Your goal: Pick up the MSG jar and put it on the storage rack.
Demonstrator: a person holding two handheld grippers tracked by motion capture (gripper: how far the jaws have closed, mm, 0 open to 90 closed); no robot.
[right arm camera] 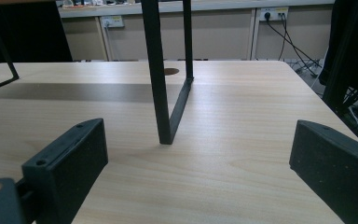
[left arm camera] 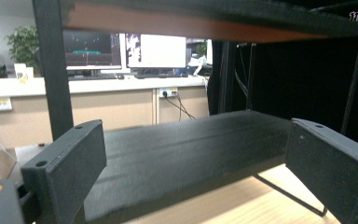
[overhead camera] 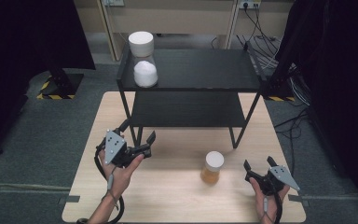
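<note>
A black two-tier shelf (overhead camera: 191, 70) stands on the far half of the wooden table (overhead camera: 177, 186). At the left end of its top board sits a jar (overhead camera: 143, 60) with a white lid and white contents. A small jar (overhead camera: 212, 166) with amber contents and a white lid stands on the table in front of the shelf. My left gripper (overhead camera: 137, 131) is open just in front of the shelf's left legs, and its jaws frame the lower board (left arm camera: 177, 163) with nothing between them. My right gripper (overhead camera: 259, 163) is open to the right of the amber jar, facing a shelf leg (right arm camera: 161, 93).
Dark curtains flank the table on both sides. Cables (overhead camera: 265, 46) lie on the floor behind the shelf at the right. A hazard-striped base (overhead camera: 56, 88) sits on the floor at the back left. Bare tabletop (right arm camera: 242, 107) stretches ahead of the right gripper.
</note>
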